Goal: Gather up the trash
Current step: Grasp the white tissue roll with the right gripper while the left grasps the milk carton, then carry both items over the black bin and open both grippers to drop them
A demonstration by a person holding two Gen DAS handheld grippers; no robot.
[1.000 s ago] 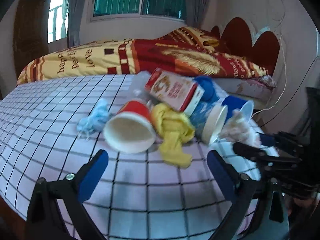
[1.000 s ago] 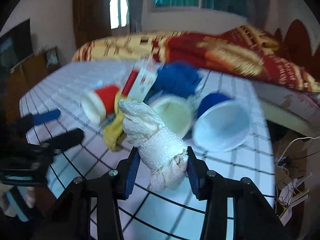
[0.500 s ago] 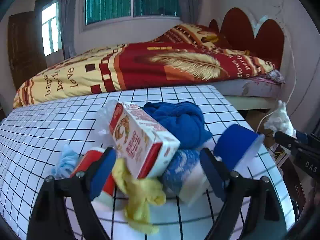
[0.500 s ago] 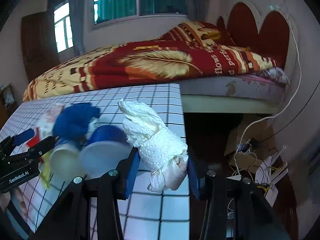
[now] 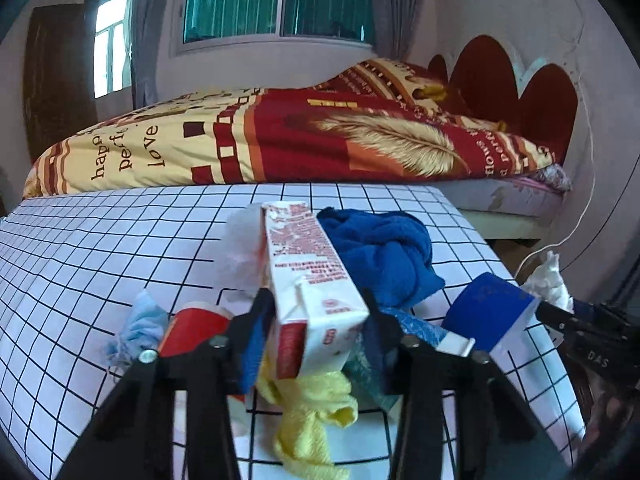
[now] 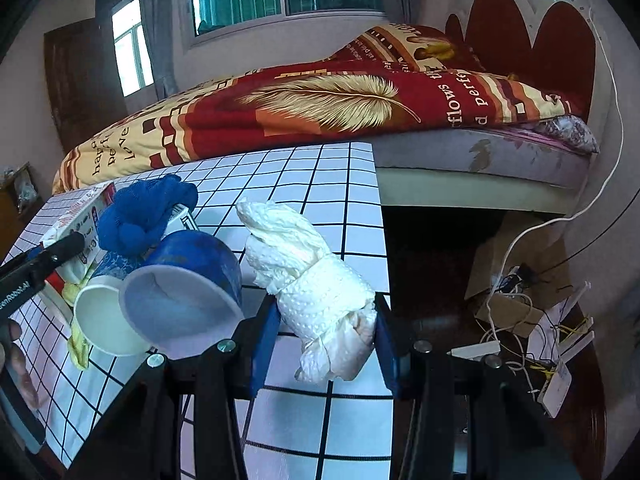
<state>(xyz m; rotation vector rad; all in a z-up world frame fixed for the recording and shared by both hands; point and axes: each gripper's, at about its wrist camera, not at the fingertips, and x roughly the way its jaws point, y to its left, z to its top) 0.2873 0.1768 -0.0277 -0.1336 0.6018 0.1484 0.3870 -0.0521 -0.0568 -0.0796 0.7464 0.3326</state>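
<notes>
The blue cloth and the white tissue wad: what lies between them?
In the right wrist view, the blue paper cup lies between the blue cloth and tissue wad.

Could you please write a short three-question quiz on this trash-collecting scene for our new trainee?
1. True or false: the right hand-held gripper holds a wad of white paper towel.
2. What does the left hand-held gripper grip? A) blue paper cup B) red-and-white carton C) yellow cloth
3. Fill in: the blue cloth lies on the ____ table cover.

Key: 1 true; 2 B; 3 checked.
</notes>
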